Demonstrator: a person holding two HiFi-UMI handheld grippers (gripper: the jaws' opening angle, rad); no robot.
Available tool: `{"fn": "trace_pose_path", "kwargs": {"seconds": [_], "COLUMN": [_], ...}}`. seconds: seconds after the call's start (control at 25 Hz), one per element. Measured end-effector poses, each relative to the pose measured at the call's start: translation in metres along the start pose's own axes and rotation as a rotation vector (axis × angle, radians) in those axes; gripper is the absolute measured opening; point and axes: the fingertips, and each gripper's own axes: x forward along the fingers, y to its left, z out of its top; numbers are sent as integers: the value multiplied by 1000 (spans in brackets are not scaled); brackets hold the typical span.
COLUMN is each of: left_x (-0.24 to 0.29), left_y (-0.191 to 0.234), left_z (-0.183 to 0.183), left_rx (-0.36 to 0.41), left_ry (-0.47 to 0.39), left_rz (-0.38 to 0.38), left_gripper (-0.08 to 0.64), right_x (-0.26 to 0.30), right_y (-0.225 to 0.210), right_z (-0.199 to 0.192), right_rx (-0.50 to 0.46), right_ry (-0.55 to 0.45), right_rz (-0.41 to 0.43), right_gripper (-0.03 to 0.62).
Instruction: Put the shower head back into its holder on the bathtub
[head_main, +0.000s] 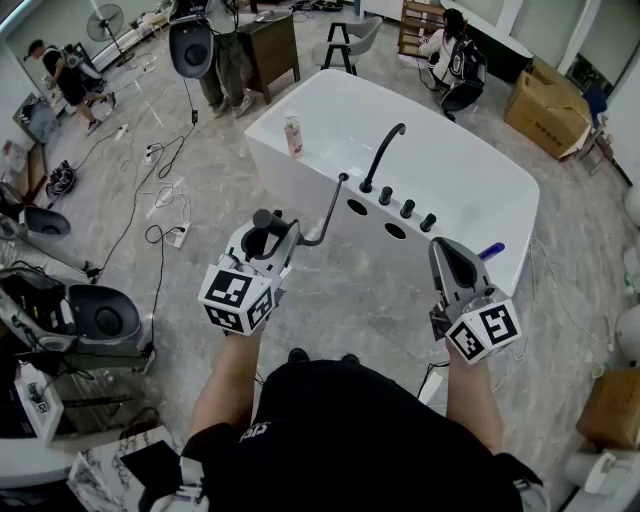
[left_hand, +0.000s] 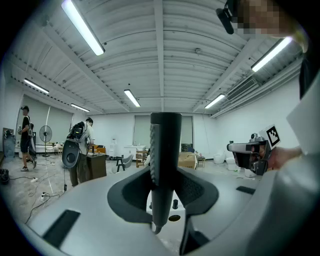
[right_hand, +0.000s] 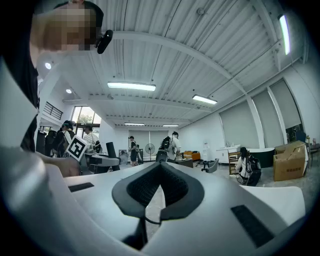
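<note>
My left gripper is shut on the dark grey handle of the shower head, held in front of the near wall of the white bathtub. In the left gripper view the handle stands upright between the pads. Its thin hose curves up to the tub's deck. Two oval holes lie in that deck, beside the black spout and the knobs. My right gripper hovers near the tub's right corner, its pads together with nothing between them.
A pink bottle stands on the tub's far left rim and a blue thing lies by its right corner. Cables trail over the floor on the left. People, chairs and cardboard boxes stand beyond the tub.
</note>
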Motion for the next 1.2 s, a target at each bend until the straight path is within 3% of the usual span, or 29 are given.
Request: {"fn": "trace_pose_path", "kwargs": {"seconds": [0.36, 0.64, 0.92, 1.2], "left_x": [12, 28, 68, 148], "left_y": [-13, -21, 7, 66], "left_z": [1, 1, 12, 28], "left_rx": [7, 14, 22, 41], "left_ry": [4, 10, -19, -76], "left_rz": [14, 1, 0, -52], "left_gripper": [140, 140, 140, 140], "right_x": [-11, -12, 20, 103], "right_y": [-15, -28, -59, -103], "right_z": [-6, -23, -25, -34], "right_rx": [6, 98, 120, 115], "right_ry": [11, 19, 36, 72], "right_rz": [13, 35, 25, 5], "right_gripper": [11, 12, 14, 14]}}
